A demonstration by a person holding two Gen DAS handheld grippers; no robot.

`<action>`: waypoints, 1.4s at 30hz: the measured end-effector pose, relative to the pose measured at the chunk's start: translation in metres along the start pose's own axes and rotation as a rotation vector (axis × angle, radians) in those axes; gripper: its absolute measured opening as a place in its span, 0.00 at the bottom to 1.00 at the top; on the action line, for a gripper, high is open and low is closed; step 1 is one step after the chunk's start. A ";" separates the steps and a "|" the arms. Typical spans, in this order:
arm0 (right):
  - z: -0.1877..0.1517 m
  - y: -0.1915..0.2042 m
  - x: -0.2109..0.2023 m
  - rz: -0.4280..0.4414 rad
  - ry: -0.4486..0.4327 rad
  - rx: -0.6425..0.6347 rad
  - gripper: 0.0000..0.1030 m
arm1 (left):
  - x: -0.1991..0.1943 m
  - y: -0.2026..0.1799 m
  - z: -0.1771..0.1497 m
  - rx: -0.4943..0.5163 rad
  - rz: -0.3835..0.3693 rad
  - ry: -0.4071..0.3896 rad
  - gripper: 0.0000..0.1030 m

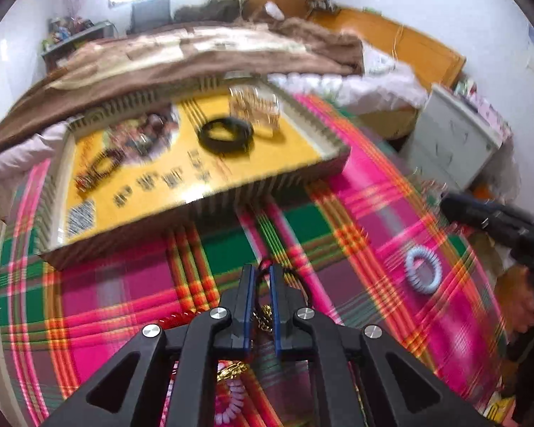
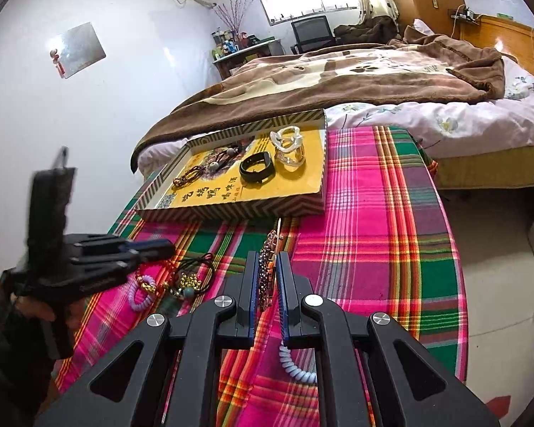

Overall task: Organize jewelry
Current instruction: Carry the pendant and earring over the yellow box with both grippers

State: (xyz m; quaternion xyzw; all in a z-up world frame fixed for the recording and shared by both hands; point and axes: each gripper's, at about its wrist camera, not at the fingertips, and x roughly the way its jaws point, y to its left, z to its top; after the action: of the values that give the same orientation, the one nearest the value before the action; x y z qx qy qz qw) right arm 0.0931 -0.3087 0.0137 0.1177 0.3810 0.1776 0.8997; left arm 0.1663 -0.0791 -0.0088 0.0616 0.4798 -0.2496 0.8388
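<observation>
My left gripper (image 1: pixel 262 273) points down at the plaid cloth, shut on a thin black cord (image 1: pixel 264 267) that loops up between its pads. A gold chain (image 1: pixel 266 317) lies beneath it. From the right wrist view it (image 2: pixel 169 247) hovers over a heap of cords, gold beads (image 2: pixel 188 279) and a lilac spiral tie (image 2: pixel 140 297). My right gripper (image 2: pixel 267 259) is shut on a long rhinestone hair clip (image 2: pixel 266 270), lifted off the cloth. The yellow tray (image 2: pixel 231 210) beyond holds a black band (image 2: pixel 256 170), clear bangles (image 2: pixel 289 149) and a bead bracelet (image 2: pixel 188 174).
A pale blue spiral tie (image 1: pixel 423 272) lies alone on the cloth at the right. The bed with a brown blanket (image 2: pixel 356 82) runs right behind the tray. The cloth's edge (image 2: pixel 455 249) drops to bare floor on the right. A white cabinet (image 1: pixel 455 142) stands nearby.
</observation>
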 end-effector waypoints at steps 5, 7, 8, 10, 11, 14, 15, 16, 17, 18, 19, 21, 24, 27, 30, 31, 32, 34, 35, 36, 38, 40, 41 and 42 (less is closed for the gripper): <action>0.000 -0.002 0.005 0.002 0.008 0.007 0.09 | 0.028 0.002 0.004 -0.014 0.035 0.049 0.35; -0.001 -0.004 0.007 0.004 0.009 0.011 0.09 | 0.034 -0.001 0.007 0.002 0.056 0.053 0.35; -0.001 -0.004 0.008 0.005 0.009 0.012 0.09 | 0.035 -0.003 0.008 0.014 0.067 0.061 0.35; -0.001 -0.005 0.008 0.002 0.008 0.013 0.09 | 0.037 -0.010 0.007 0.048 0.063 0.071 0.35; -0.001 -0.006 0.008 0.002 0.007 0.015 0.09 | 0.038 -0.013 0.006 0.067 0.072 0.071 0.35; 0.000 -0.008 0.010 0.001 0.004 0.026 0.09 | 0.038 -0.020 0.003 0.112 0.101 0.063 0.33; 0.000 -0.008 0.011 0.001 0.004 0.030 0.09 | 0.038 -0.021 0.004 0.113 0.089 0.065 0.24; 0.000 -0.009 0.011 0.001 0.005 0.033 0.09 | 0.037 -0.023 0.004 0.121 0.088 0.064 0.07; -0.001 -0.009 0.011 0.000 0.006 0.035 0.09 | 0.037 -0.026 0.004 0.131 0.090 0.063 0.05; -0.001 -0.009 0.011 -0.001 0.007 0.037 0.09 | 0.037 -0.027 0.004 0.132 0.083 0.062 0.05; -0.001 -0.009 0.011 -0.002 0.007 0.038 0.09 | 0.037 -0.028 0.005 0.132 0.072 0.061 0.04; -0.001 -0.010 0.009 -0.004 0.004 0.042 0.09 | 0.035 -0.030 0.004 0.121 0.033 0.054 0.04; 0.000 -0.010 0.006 -0.009 -0.004 0.042 0.09 | 0.024 -0.029 0.008 0.087 0.001 0.011 0.04; 0.003 -0.009 0.000 -0.012 -0.019 0.040 0.09 | 0.002 -0.026 0.015 0.049 -0.043 -0.040 0.04; 0.008 -0.006 -0.007 -0.012 -0.040 0.035 0.09 | -0.024 -0.029 0.025 0.064 -0.038 -0.099 0.04; 0.011 -0.005 -0.010 -0.013 -0.048 0.033 0.09 | -0.030 -0.030 0.026 0.066 -0.039 -0.112 0.04; 0.014 -0.003 -0.012 -0.013 -0.055 0.030 0.09 | -0.037 -0.031 0.030 0.070 -0.043 -0.125 0.04; 0.020 0.001 -0.015 -0.011 -0.069 0.021 0.09 | -0.050 -0.030 0.038 0.071 -0.034 -0.153 0.05; 0.023 0.003 -0.016 -0.010 -0.075 0.018 0.09 | -0.054 -0.029 0.042 0.072 -0.033 -0.163 0.05; 0.027 0.005 -0.017 -0.009 -0.082 0.011 0.09 | -0.057 -0.028 0.047 0.069 -0.025 -0.171 0.05; 0.037 0.011 -0.020 -0.008 -0.098 -0.005 0.09 | -0.066 -0.025 0.055 0.064 -0.008 -0.190 0.05; 0.045 0.015 -0.021 -0.007 -0.109 -0.016 0.09 | -0.074 -0.020 0.063 0.057 0.018 -0.216 0.05; 0.050 0.017 -0.020 -0.003 -0.113 -0.020 0.09 | -0.078 -0.018 0.066 0.055 0.025 -0.226 0.05; 0.055 0.019 -0.018 -0.001 -0.115 -0.024 0.09 | -0.081 -0.016 0.069 0.051 0.038 -0.239 0.05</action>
State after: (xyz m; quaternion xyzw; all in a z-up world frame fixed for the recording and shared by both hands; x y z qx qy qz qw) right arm 0.1168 -0.3032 0.0698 0.1165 0.3266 0.1747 0.9215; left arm 0.1783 -0.0877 0.0979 0.0618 0.3688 -0.2511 0.8928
